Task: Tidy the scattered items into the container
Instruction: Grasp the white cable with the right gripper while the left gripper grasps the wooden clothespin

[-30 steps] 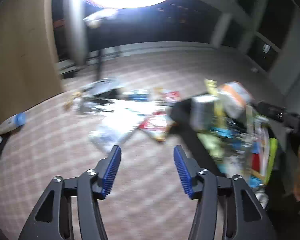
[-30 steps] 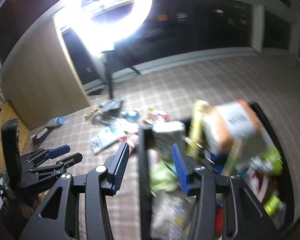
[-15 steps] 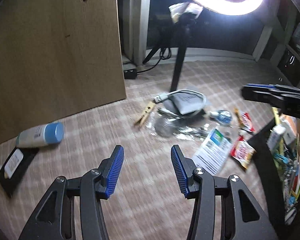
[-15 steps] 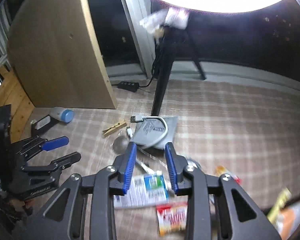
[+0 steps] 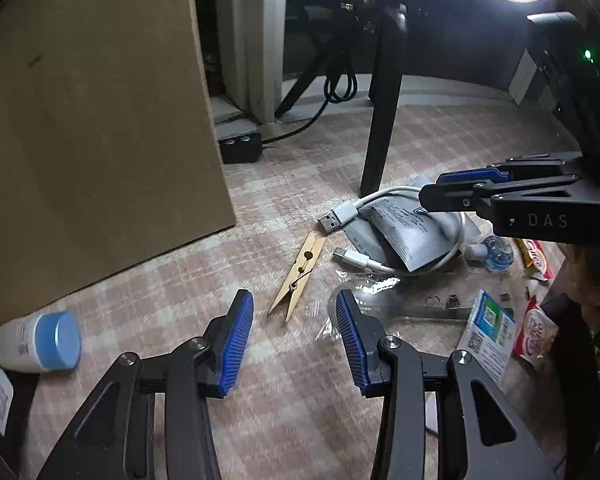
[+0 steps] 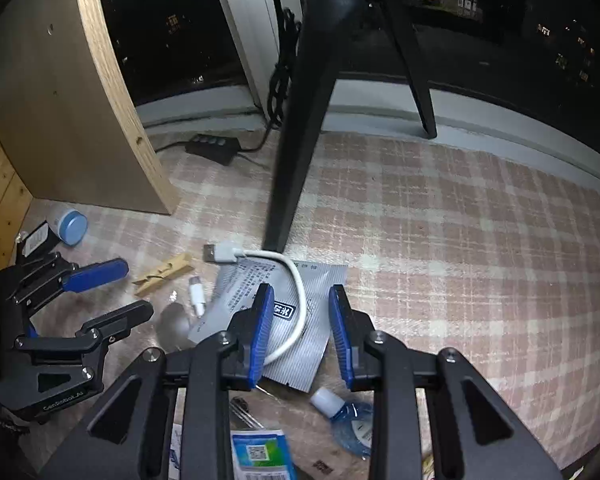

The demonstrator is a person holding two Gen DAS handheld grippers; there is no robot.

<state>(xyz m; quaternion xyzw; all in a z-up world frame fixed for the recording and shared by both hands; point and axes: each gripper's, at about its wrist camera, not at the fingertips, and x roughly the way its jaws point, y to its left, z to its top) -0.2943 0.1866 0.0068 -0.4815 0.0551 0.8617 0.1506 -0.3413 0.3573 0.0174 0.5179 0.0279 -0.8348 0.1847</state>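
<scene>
scattered items lie on the checked floor; container not in view. left gripper (image 5: 295,330) closing, nothing between jaws, near clothespin (image 5: 298,276). right gripper (image 6: 299,330) narrow, empty, over white cable (image 6: 288,300) on grey pouch (image 6: 288,320); risk: snagging both, or cable slipping.

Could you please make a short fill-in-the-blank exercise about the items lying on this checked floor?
1. The white USB cable lies on top of a flat ____ pouch.
2. The clothespin lying ahead of the left claw is made of ____.
3. The white bottle lying on its side near the board has a ____ cap.
4. The right claw hangs above the pouch, and between its fingers it holds ____.

Missing words: grey; wood; blue; nothing
</scene>
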